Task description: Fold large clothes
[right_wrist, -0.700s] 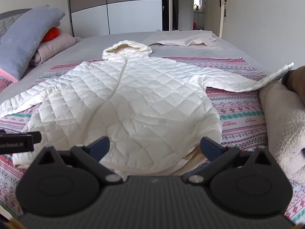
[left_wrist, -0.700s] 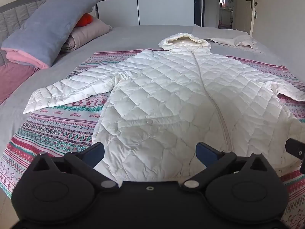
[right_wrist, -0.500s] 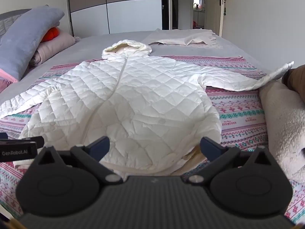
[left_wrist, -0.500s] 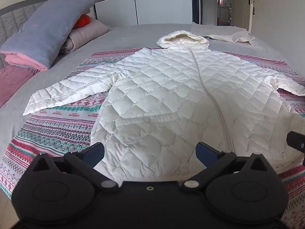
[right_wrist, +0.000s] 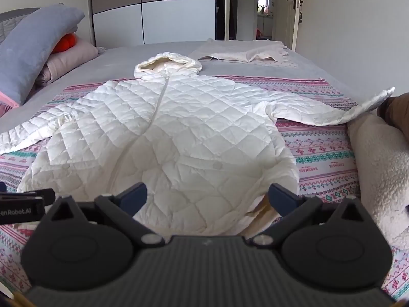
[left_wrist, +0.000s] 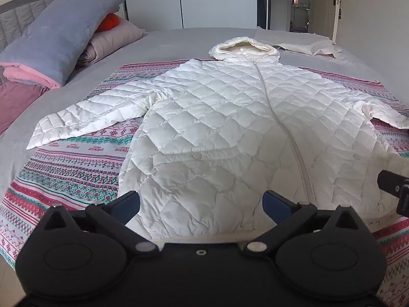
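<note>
left wrist view gave me the left tongs (left_wrist: pixel 200 202) spread wide apart with nothing between them, hovering over the near hem of the white quilted coat (left_wrist: pixel 230 138). the coat lay flat and face up on a patterned blanket (left_wrist: pixel 74 161) spread over the grey bed (left_wrist: pixel 158 41), hood (left_wrist: pixel 244 48) pointing away from me, zip running down the middle, both sleeves stretched out to the sides. at the right edge of that view i saw a black part of the right tongs (left_wrist: pixel 393 186), just above the coat's hem. right wrist view showed me the right tongs (right_wrist: pixel 207 195) equally wide apart and empty, over the hem's right part. the coat's right sleeve (right_wrist: pixel 327 112) reached to a cream fleece bundle (right_wrist: pixel 381 163). pillows (left_wrist: pixel 61 30) were stacked at the left, a pale cloth (right_wrist: pixel 240 51) lay beyond the hood.
</note>
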`<move>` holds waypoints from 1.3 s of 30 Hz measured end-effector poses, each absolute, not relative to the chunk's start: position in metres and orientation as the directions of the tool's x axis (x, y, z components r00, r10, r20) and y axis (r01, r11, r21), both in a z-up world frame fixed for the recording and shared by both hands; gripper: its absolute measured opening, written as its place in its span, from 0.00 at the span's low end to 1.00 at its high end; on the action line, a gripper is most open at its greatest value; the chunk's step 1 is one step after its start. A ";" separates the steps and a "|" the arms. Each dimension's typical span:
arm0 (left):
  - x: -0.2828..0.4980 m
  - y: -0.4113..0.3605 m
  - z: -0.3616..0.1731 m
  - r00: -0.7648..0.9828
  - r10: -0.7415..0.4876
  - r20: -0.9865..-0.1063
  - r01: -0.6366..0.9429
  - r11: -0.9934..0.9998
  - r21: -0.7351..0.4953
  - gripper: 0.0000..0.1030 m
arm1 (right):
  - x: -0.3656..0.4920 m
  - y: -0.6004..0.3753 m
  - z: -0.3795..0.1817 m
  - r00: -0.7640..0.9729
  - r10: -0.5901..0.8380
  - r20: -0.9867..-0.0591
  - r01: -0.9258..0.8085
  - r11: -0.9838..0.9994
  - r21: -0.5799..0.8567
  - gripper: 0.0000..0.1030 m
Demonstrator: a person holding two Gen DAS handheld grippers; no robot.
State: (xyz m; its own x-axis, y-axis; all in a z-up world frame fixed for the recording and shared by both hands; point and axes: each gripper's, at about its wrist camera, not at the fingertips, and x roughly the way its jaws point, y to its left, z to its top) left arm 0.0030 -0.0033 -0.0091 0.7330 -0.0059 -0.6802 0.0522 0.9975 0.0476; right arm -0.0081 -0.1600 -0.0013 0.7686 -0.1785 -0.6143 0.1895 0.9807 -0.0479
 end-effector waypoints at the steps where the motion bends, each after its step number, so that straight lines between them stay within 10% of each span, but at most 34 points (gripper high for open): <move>1: 0.003 -0.004 -0.009 0.733 -0.007 -0.680 0.055 0.997 0.049 1.00 | -0.007 -0.160 -0.002 0.768 -0.178 -0.614 0.187 0.981 -0.050 1.00; 39: 0.001 -0.008 -0.010 0.735 -0.016 -0.678 0.070 0.996 0.052 1.00 | 0.000 -0.165 -0.014 0.752 -0.182 -0.633 0.200 0.979 -0.044 1.00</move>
